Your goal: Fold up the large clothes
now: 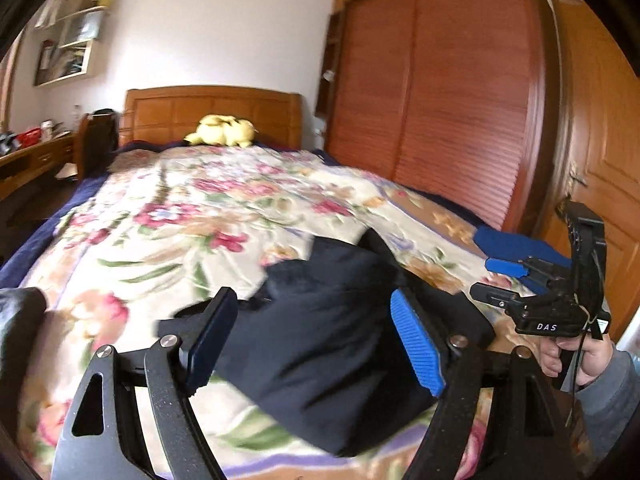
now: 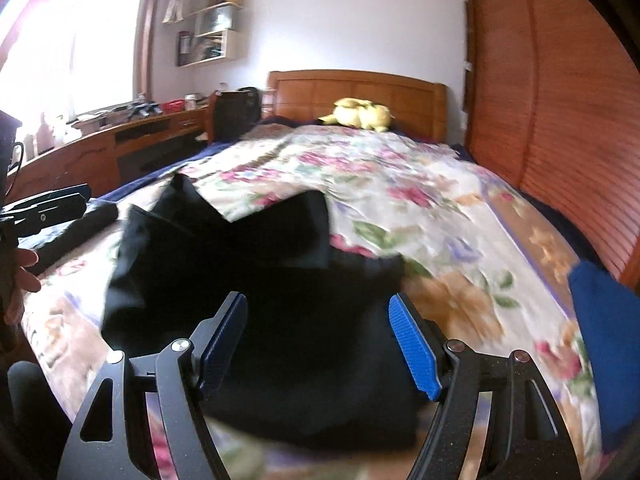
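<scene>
Sunlit window (image 2: 80, 40) at far left of the right wrist view, then a long wooden bench (image 2: 120, 140) cluttered with small things along that wall. Wall shelves (image 2: 212, 24) above it. Left tongs (image 1: 316, 340) spread wide, blue pads apart, gripping nothing, hanging just above the dark garment (image 1: 320, 360); seen too from the right wrist view at the left edge (image 2: 60, 204), held by a hand (image 2: 24, 276). Dark garment bunched and partly folded on the near end of the flowered bedspread (image 1: 180, 208), one flap of the spread lying over its upper edge in the right wrist view (image 2: 260, 196). Right tongs (image 2: 320, 344) also spread wide, empty, over the same garment (image 2: 300, 340); seen from the left wrist view at the right edge (image 1: 504, 280), gripped by a hand (image 1: 576, 356) in a grey sleeve (image 1: 616, 396). Yellow plush toy (image 1: 222, 130) by the wooden headboard (image 1: 212, 112) at the far end of the bed. Blue cloth (image 2: 604, 344) at the right edge of the spread, apart from the garment. Wooden slatted wardrobe (image 1: 440, 80) along the right wall, then a wooden door (image 1: 600, 120).
</scene>
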`<state>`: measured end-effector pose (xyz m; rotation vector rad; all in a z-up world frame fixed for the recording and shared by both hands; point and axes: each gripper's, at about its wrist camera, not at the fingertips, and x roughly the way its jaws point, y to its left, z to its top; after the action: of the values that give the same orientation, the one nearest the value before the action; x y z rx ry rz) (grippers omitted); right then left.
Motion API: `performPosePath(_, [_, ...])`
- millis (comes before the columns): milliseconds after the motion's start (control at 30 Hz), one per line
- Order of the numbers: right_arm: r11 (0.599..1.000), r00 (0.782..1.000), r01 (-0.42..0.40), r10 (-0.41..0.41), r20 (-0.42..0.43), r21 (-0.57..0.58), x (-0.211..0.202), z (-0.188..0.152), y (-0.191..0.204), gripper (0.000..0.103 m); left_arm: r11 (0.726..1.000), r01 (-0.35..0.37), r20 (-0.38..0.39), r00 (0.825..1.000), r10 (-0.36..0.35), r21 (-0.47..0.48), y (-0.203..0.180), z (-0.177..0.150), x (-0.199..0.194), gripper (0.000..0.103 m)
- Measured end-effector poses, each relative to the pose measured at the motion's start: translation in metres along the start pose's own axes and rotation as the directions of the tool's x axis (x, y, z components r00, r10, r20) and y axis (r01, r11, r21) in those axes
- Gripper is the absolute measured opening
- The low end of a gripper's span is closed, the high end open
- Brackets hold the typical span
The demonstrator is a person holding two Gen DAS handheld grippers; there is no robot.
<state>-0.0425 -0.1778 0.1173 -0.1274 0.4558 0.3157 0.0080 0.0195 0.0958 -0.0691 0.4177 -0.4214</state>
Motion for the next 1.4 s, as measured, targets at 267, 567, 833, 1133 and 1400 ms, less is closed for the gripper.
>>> performPosePath(267, [0.988, 0.992, -0.121, 0.124, 0.02, -0.099, 0.022, 0.05, 0.059, 0.075, 0.987, -0.148, -0.029, 0.989, 0.146, -0.061, 0.072, -0.02, -0.008, 0.082])
performPosePath(567, [0.947, 0.966, -0.241, 0.214, -0.143, -0.211, 0.086, 0.071, 0.106, 0.075, 0.981, -0.18, -0.093, 0.981, 0.172, -0.079, 0.104, -0.046, 0.006, 0.082])
performPosePath(833, [0.93, 0.941, -0.269, 0.198, -0.275, -0.252, 0.107, 0.07, 0.108, 0.022, 0.984, -0.155, -0.101, 0.984, 0.147, -0.082, 0.105, -0.052, 0.011, 0.082])
performPosePath(1133, [0.975, 0.992, -0.126, 0.119, -0.049, -0.181, 0.028, 0.084, 0.071, 0.009, 0.993, -0.113, -0.091, 0.99, 0.109, -0.045, 0.079, -0.055, 0.02, 0.082])
performPosePath(1400, [0.995, 0.97, 0.1, -0.092, -0.226, 0.022, 0.013, 0.011, -0.034, 0.01, 0.998, -0.053, -0.115, 0.992, 0.055, 0.016, 0.041, -0.057, 0.037, 0.082])
